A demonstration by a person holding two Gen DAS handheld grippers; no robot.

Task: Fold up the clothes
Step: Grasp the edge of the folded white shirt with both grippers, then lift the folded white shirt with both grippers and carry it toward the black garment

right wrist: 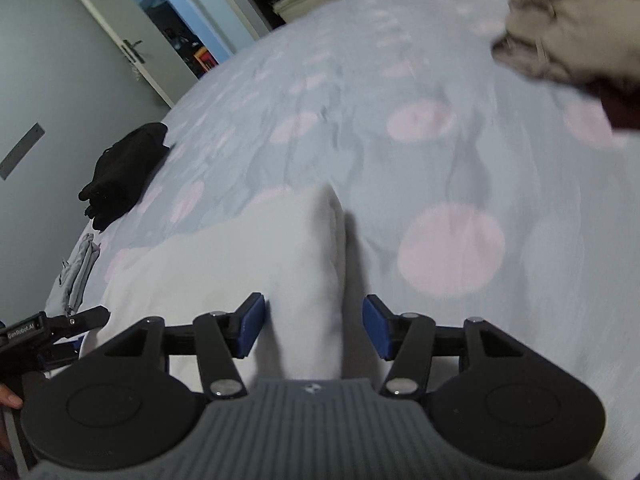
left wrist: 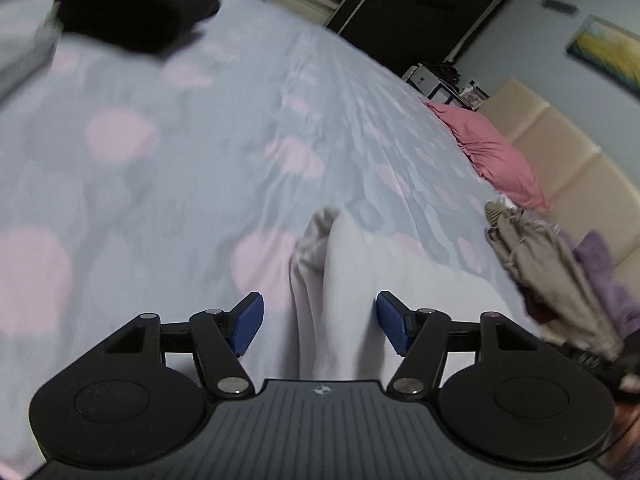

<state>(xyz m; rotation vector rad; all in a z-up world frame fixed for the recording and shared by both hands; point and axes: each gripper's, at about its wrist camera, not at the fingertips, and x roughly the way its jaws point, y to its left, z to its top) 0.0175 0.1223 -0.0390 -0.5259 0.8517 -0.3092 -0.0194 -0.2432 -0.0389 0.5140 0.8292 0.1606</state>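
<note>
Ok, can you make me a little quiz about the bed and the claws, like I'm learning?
1. True or false: the left claw is squeezing the white garment.
2. What colour is the folded pile near the far edge of the bedspread? A) black B) yellow C) green
3. Fill in: the bedspread is pale blue with ___ spots.

Key
1. False. Both the left claw and the right claw are open; the white cloth lies between the pads with a gap on each side.
2. A, black.
3. Pink.
</note>
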